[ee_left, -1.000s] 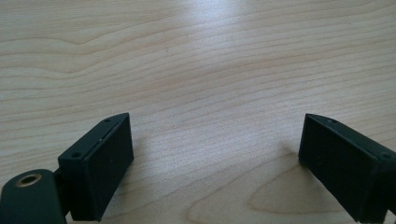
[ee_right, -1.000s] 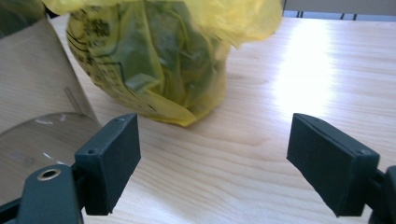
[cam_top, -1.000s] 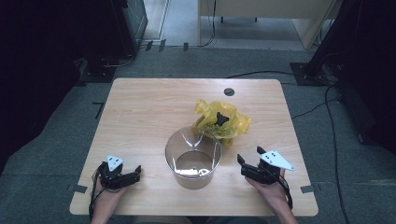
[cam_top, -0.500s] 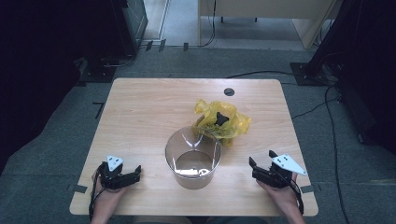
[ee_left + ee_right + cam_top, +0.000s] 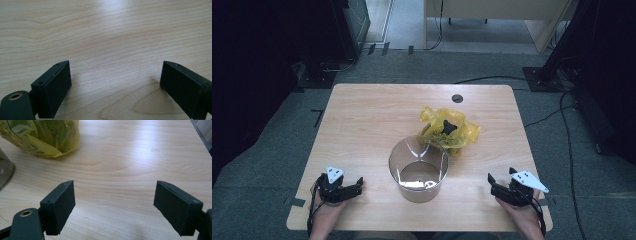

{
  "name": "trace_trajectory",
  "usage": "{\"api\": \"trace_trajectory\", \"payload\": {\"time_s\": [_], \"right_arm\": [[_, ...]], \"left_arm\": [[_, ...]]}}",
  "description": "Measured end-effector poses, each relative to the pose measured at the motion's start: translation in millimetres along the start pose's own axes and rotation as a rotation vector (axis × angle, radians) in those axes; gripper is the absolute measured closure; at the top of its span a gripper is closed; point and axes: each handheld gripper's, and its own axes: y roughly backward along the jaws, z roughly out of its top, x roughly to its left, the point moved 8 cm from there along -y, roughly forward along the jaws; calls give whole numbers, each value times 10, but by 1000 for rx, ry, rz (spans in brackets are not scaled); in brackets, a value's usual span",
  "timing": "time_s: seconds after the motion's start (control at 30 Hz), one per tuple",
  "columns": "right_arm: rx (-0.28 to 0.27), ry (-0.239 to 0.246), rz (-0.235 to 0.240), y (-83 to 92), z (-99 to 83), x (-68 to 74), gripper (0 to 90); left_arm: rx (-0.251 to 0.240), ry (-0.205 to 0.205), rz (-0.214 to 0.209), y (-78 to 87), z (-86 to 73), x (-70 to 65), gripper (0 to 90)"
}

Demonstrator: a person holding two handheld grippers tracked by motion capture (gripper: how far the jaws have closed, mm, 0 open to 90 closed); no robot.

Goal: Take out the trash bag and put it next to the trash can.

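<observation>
**Both tools parked at the near edge, bag and bowl untouched**

The tabletop (image 5: pixel 362 125) is a pale wood slab with a small round hole near its far edge and most of its surface bare. Nothing on it looks disturbed or mid-handling.

Next in size is the clear bowl (image 5: pixel 418 168), standing upright near the middle of the near half. It appears empty; only glints on its wall and base show. Touching or just behind its far rim lies the crumpled yellow bag (image 5: pixel 451 131), with a small dark object (image 5: pixel 448 127) sitting in its folds. What that object is cannot be made out. In the right gripper view the yellow bag (image 5: pixel 42 136) sits well ahead and to the left of the jaws.

The left tool (image 5: pixel 343 187) rests at the near left corner, jaws spread wide, nothing between them but wood grain in the left gripper view (image 5: pixel 115 85). The right tool (image 5: pixel 501 189) lies at the near right corner, jaws likewise wide apart and empty (image 5: pixel 113 206).

As a judgement: the work with bag and bowl either has not started or sits at a pause. Neither tool is near either thing, the bowl holds nothing, and the bag's contents lie outside it. Everything appears left to do.
</observation>
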Motion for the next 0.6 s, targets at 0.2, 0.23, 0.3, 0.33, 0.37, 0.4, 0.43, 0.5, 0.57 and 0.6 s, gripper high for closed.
{"api": "trace_trajectory", "payload": {"time_s": [0.2, 0.23, 0.3, 0.33, 0.37, 0.4, 0.43, 0.5, 0.57, 0.6], "right_arm": [[18, -9, -20, 34, -60, -101, 176], [19, -9, -27, 40, -66, -121, 176], [27, -14, -40, 52, -82, -166, 176], [32, -15, -48, 58, -92, -192, 176], [36, -18, -52, 64, -101, -216, 176], [38, -19, -56, 70, -109, -242, 176], [41, -21, -63, 75, -117, -266, 176], [46, -16, -75, 87, -131, -309, 177], [56, -20, -82, 99, -148, -342, 177], [60, -18, -87, 103, -156, -359, 177]], "left_arm": [[0, 0, 0, 0, 0, 0, 94], [0, 0, 0, 0, 0, 0, 94], [0, 0, 0, 0, 0, 0, 94], [0, 0, 0, 0, 0, 0, 94], [0, 0, 0, 0, 0, 0, 94], [0, 0, 0, 0, 0, 0, 94], [0, 0, 0, 0, 0, 0, 94], [0, 0, 0, 0, 0, 0, 94], [0, 0, 0, 0, 0, 0, 94], [0, 0, 0, 0, 0, 0, 94]]}}
